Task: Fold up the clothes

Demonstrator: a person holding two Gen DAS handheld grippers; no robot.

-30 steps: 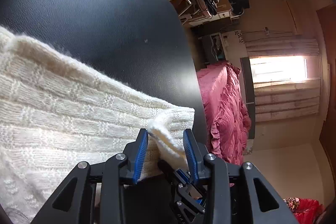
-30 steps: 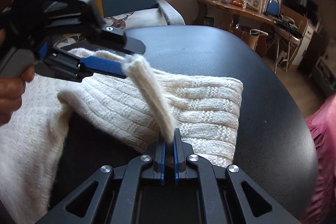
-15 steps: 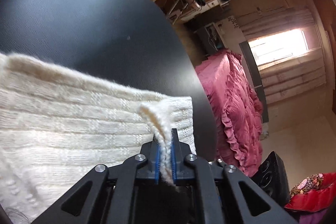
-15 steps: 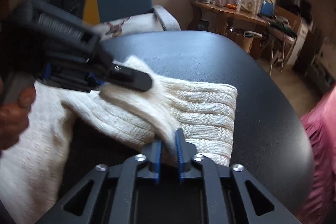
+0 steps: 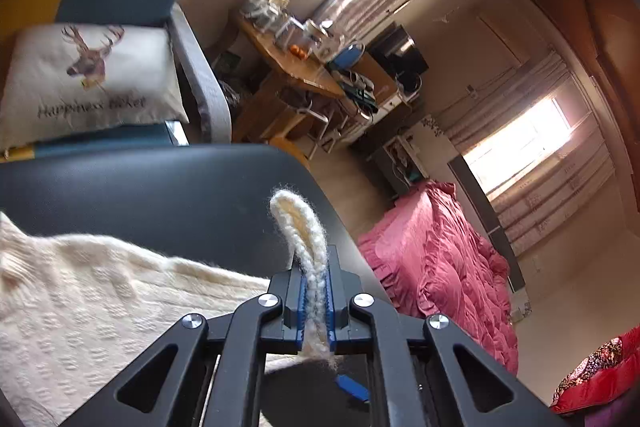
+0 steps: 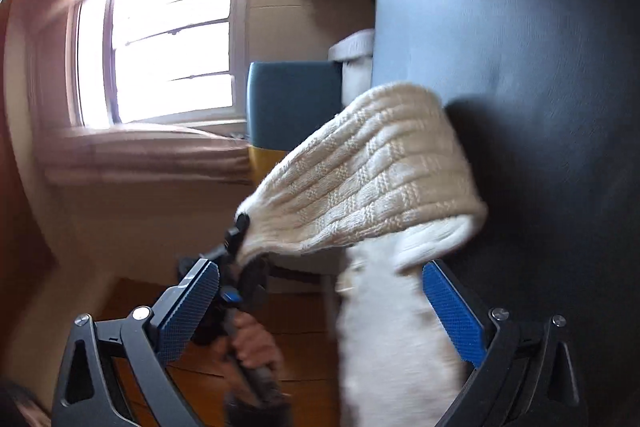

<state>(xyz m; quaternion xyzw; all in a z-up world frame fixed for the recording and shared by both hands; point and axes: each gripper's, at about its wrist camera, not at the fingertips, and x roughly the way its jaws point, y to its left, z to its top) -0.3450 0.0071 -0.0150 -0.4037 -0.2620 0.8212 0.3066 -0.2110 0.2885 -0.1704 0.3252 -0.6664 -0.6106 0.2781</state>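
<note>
Between the left gripper's (image 5: 316,301) clamped pads, a cream sweater's (image 5: 100,291) edge rises off the dark table (image 5: 152,195); the thin pinch could slip under the hanging weight. The right gripper (image 6: 320,301), rolled sideways, is opening wide, cloth loose between its pads.

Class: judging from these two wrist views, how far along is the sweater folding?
Done: nothing looks neatly folded yet. In hand: left gripper pinches the cream sweater's edge, lifting it off the black table; right gripper is opening, pads clear. Left: lay the fold down, finish.
</note>
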